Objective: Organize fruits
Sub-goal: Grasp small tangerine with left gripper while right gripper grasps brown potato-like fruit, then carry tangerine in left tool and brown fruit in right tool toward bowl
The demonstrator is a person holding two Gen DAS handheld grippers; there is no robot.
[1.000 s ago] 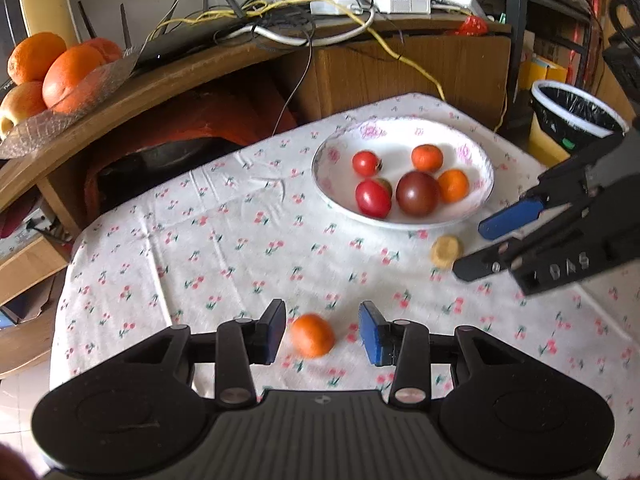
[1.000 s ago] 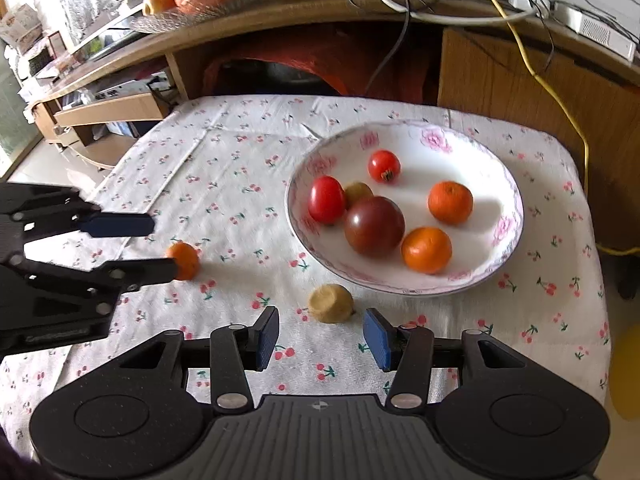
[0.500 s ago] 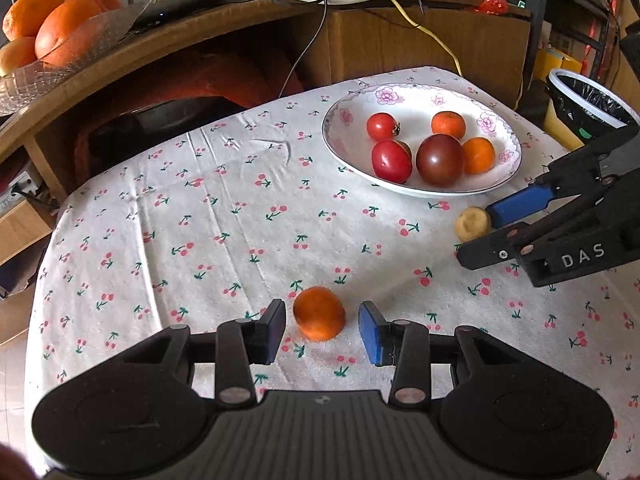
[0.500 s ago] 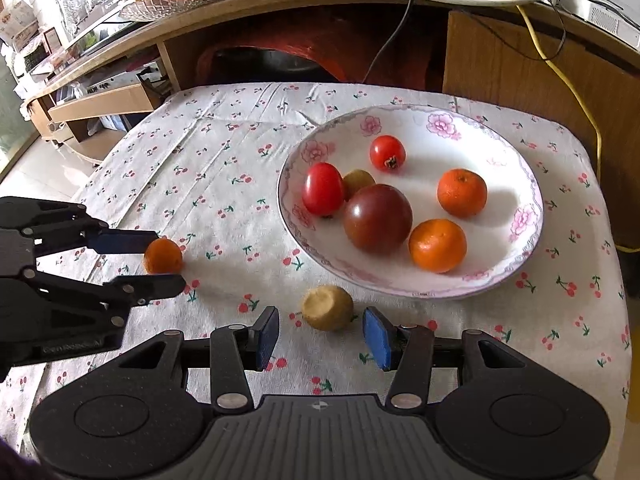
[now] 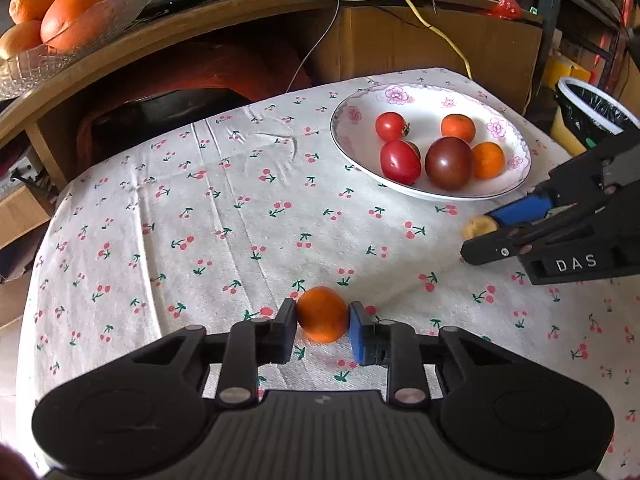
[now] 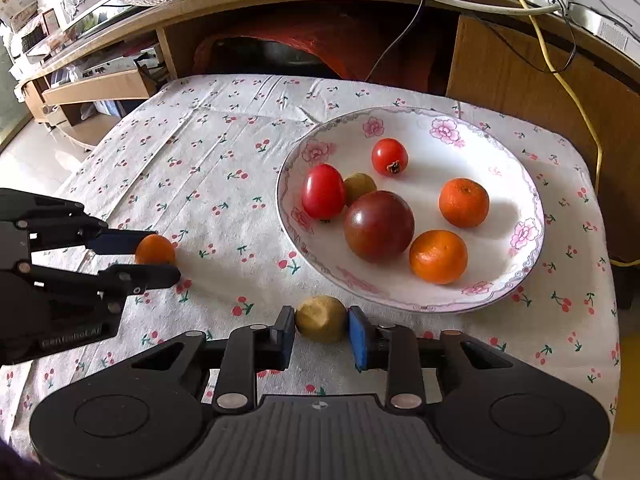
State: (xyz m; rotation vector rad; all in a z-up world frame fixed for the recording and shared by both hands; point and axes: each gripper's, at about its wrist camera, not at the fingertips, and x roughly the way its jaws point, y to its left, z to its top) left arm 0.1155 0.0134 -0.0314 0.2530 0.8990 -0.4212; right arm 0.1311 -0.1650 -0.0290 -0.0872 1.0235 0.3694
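left gripper [image 5: 322, 322] pinches tangerine [image 5: 322, 314] | right gripper [image 6: 320, 332] pinches yellow fruit [image 6: 321, 319] (both on cloth)

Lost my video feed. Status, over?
Left gripper shut on small orange. Right gripper shut on yellowish fruit. Both on the tablecloth; floral plate ahead, path clear.
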